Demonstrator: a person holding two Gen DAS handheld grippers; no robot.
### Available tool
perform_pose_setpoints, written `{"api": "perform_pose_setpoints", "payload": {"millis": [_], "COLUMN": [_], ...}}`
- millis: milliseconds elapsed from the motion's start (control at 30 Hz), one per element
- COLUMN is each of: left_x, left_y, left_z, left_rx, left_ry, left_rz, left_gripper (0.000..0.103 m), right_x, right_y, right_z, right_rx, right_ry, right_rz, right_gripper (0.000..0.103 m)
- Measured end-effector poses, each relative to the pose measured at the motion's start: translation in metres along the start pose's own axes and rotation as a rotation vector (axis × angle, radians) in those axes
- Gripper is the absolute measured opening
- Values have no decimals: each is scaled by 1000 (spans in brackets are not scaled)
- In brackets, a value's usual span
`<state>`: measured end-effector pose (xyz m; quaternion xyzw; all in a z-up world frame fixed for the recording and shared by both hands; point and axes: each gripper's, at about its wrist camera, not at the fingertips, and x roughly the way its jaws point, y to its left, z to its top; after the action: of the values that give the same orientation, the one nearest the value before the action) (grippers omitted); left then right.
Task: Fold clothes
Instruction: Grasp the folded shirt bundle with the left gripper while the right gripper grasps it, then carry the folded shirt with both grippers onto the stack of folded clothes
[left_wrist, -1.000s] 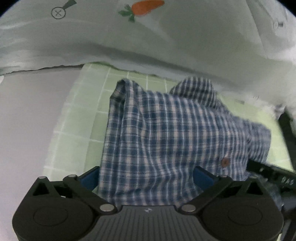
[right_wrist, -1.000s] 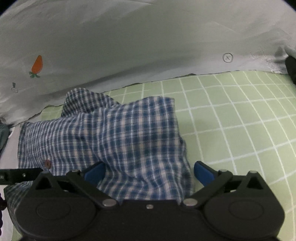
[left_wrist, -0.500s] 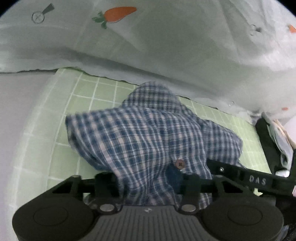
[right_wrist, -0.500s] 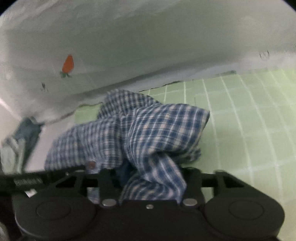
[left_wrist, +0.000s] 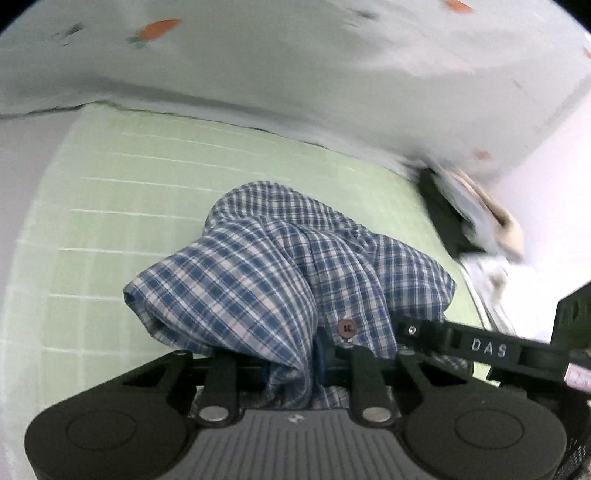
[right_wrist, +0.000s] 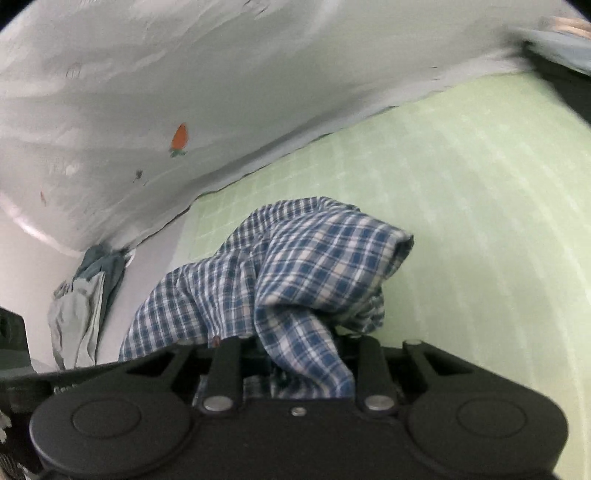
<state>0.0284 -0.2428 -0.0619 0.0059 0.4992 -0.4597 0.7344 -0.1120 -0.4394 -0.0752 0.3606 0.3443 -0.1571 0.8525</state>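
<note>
blue plaid shirt (left_wrist: 280, 273), bunched, lifted over mat

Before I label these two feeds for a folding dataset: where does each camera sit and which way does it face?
Left wrist: sits on the left tool, looking down over the plaid shirt on the green grid mat; the jaws are closing on shirt fabric, and the other tool's arm crosses at right.
Right wrist: sits on the right tool, jaws closing on the same shirt.
Shared: shirt, mat, carrot-print sheet.

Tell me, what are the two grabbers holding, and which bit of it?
Both hold the checked shirt. The left gripper is closing on bunched cloth beside its buttoned edge; the right gripper is closing on another bunched fold.
</note>
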Motion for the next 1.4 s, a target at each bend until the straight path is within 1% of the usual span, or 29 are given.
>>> {"api": "perform_pose_setpoints", "payload": {"millis": [133,233,367,467,567,667,700,767,867,967,1033,1100,1200,1333,1400], "left_x": [7,20,42,63,81,102,110,129,157,185,198,208,222,246,264], "left_y": [-39,-73,-128,-174,-231,-289,-309,-343,-392,-428,-449,-467,-484,-488,-483], "left_z": [-16,-27,-43,-56,-67,-73,-75,-74,-69,-58,-47,-34,-11,26,48], "left_rx": [74,132,225,283,329,345,332,273,251,227,227,239,236,174,129], "left_ry": [60,102,150,171,171,141,139,154,169,196,187,157,107,61,44], "left_rz": [-95,-161,-241,-283,-300,-319,-324,-333,-354,-360,-364,-362,-340,-302,-280], "left_gripper": [22,22,22,21,21,21,20,20,20,20,20,20,20,20,20], "right_x": [-49,-88,-136,-170,-205,-240,-250,-272,-301,-320,-327,-329,-320,-293,-276], "right_y": [-25,-46,-85,-126,-177,-228,-248,-288,-343,-386,-410,-430,-448,-469,-478], "right_z": [-23,-39,-56,-64,-58,-41,-32,-13,19,50,72,96,131,181,205], "right_rx": [80,133,198,265,319,291,290,312,294,267,254,241,219,175,159], "right_ry": [-52,-103,-172,-219,-241,-258,-258,-248,-227,-210,-215,-222,-233,-233,-238], "right_rz": [-82,-151,-227,-260,-276,-271,-265,-249,-234,-222,-201,-171,-130,-83,-59], "right_gripper": [25,25,25,25,25,25,25,25,25,25,25,25,25,25,25]}}
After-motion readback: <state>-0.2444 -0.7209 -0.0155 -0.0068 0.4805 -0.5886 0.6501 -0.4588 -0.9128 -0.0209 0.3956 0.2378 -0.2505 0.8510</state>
